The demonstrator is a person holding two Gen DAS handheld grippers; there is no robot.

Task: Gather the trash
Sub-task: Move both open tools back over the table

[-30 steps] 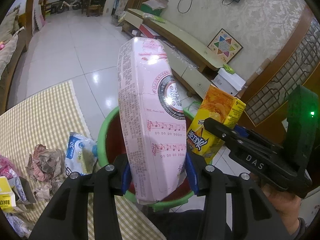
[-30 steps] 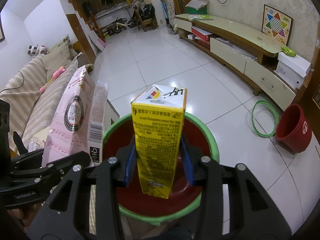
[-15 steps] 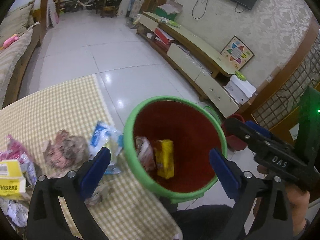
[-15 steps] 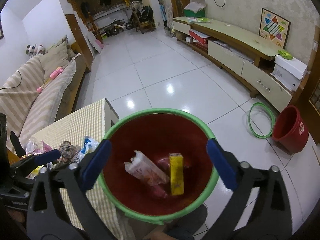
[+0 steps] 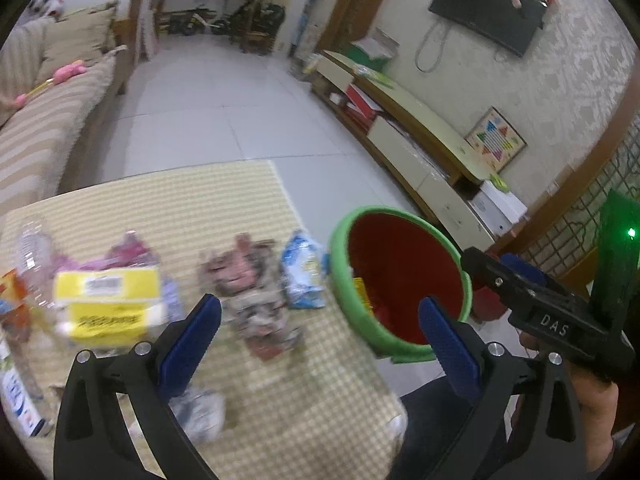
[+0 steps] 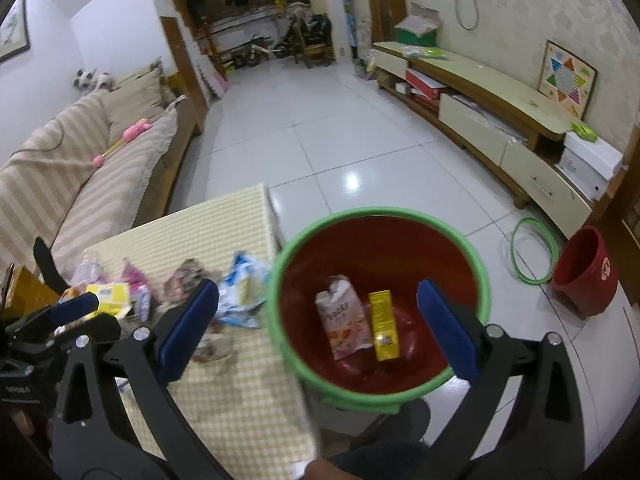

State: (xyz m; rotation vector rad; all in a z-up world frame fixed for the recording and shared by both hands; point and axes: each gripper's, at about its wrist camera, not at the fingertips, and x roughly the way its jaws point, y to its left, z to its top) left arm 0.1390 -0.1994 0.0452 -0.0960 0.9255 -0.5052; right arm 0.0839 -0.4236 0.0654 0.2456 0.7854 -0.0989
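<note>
so: pink pack (image 6: 346, 326) and yellow carton (image 6: 383, 325) in bucket (image 6: 280, 276); table (image 5: 200, 192) litter remains; left gripper (image 5: 318, 338), right gripper (image 6: 318, 324) jaws wide, empty.

A striped sofa (image 6: 60, 184) stands left, a low cabinet (image 6: 500, 120) lines the right wall, and a red bucket (image 6: 586, 276) sits beside a green hoop (image 6: 534, 254) on the tiled floor (image 6: 320, 128).

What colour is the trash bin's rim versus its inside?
Green rim, red inside; clearest in the right wrist view.
</note>
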